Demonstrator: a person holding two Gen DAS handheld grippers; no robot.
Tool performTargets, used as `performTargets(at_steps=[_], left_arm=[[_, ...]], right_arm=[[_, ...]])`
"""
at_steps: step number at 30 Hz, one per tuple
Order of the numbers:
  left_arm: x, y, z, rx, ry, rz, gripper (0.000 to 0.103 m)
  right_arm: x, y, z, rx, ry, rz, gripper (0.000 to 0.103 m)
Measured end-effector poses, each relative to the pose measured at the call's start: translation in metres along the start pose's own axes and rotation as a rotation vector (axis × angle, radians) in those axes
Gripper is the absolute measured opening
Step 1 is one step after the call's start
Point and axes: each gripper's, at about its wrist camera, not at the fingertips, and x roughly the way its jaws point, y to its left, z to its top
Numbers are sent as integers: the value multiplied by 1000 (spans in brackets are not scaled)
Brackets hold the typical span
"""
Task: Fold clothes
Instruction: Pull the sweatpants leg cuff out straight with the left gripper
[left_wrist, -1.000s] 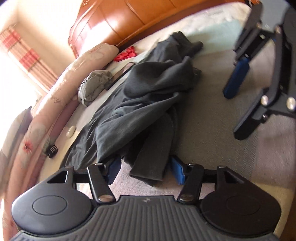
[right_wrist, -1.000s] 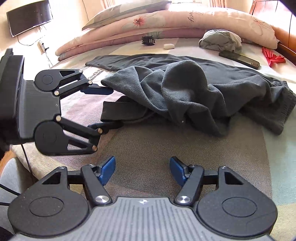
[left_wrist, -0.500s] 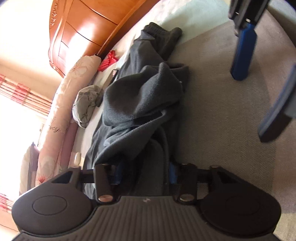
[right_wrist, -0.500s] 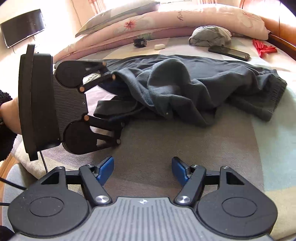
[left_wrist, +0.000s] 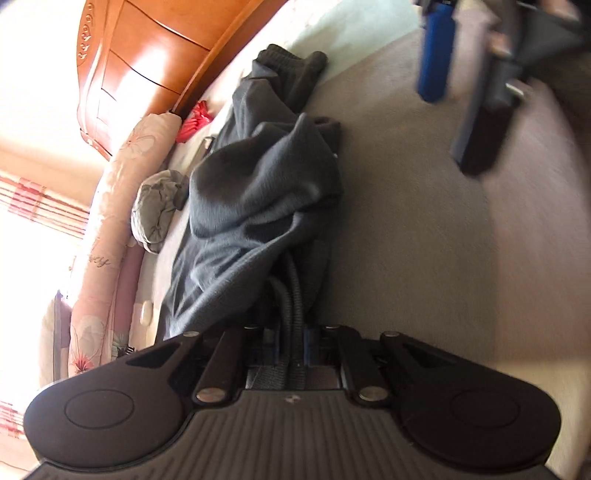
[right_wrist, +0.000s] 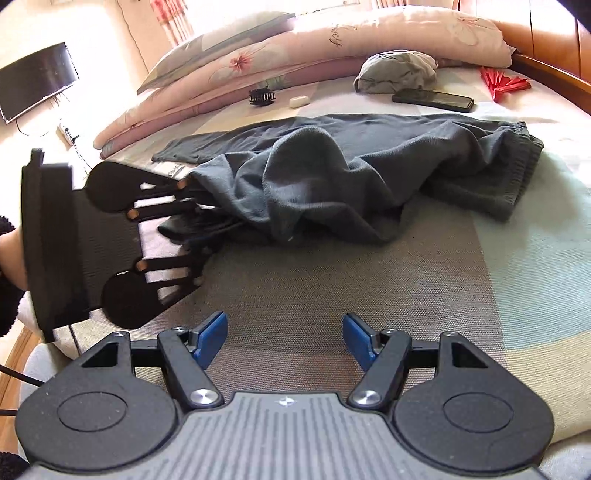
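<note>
Dark grey trousers (right_wrist: 332, 177) lie rumpled on the bed, no fold made yet.

They sprawl across the middle of the right wrist view, waistband to the right, one leg flat toward the upper left, the other heaped over itself. The left gripper (left_wrist: 290, 343) is closing its jaws on the hem at the near leg end, with cloth bunched between the pads; in the right wrist view it sits at the left edge. The right gripper (right_wrist: 284, 341) hovers with its jaws apart and nothing in them over bare bedspread (right_wrist: 332, 295), near the trousers. Everything is left, I'd say: straightening, then folding. A phone (right_wrist: 432, 99) and pillows (right_wrist: 332, 40) lie beyond.
</note>
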Motion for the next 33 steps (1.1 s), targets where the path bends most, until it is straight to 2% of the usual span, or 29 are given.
performTargets(at_steps=[5, 11, 16, 24, 30, 33], left_arm=[[-27, -1, -29, 28, 37, -2, 8], [-42, 11, -81, -48, 155, 2, 8], [-52, 24, -122, -131, 231, 35, 8], [-66, 25, -165, -94, 319, 123, 9], [-60, 26, -189, 14, 388, 208, 9], [-54, 35, -198, -12, 413, 229, 9]], right_arm=[[1, 3, 3, -15, 4, -2, 74], [1, 11, 7, -34, 10, 1, 74], [1, 20, 11, -55, 12, -3, 74], [1, 29, 15, -76, 18, -3, 74], [0, 31, 15, -72, 21, -7, 74], [-2, 31, 14, -76, 24, -9, 74]])
